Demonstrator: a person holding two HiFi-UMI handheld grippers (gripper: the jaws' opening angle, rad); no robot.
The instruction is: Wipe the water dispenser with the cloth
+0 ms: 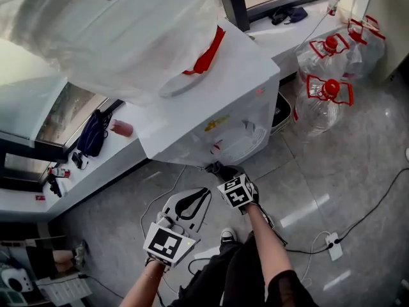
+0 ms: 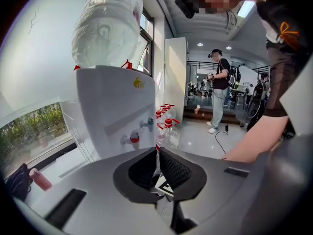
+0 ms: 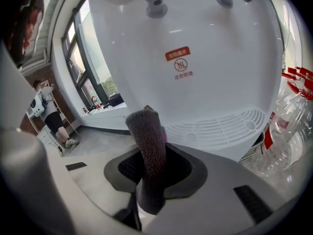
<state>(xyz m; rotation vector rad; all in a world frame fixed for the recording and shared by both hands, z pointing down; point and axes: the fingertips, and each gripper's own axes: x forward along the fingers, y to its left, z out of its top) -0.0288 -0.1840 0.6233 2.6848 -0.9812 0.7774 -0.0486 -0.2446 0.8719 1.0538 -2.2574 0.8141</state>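
The right gripper (image 3: 152,169) pinches a dark rolled cloth (image 3: 146,131) between its fingers. The cloth's tip is near the water dispenser (image 3: 205,72), at its front panel below the taps (image 3: 155,5) and above the drip grille (image 3: 220,129); I cannot tell whether it touches. The left gripper (image 2: 157,173), fingers pressed together on nothing, is held back from the dispenser's front. The wiping step seems to be in hand. The next move calls for pressing the cloth to the panel and sweeping it across.

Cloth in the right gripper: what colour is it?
The cloth is dark brownish grey with a fuzzy pile; the right gripper view shows it best.

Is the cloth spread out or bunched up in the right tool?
Bunched: the cloth stands as a narrow roll pinched in the right tool.
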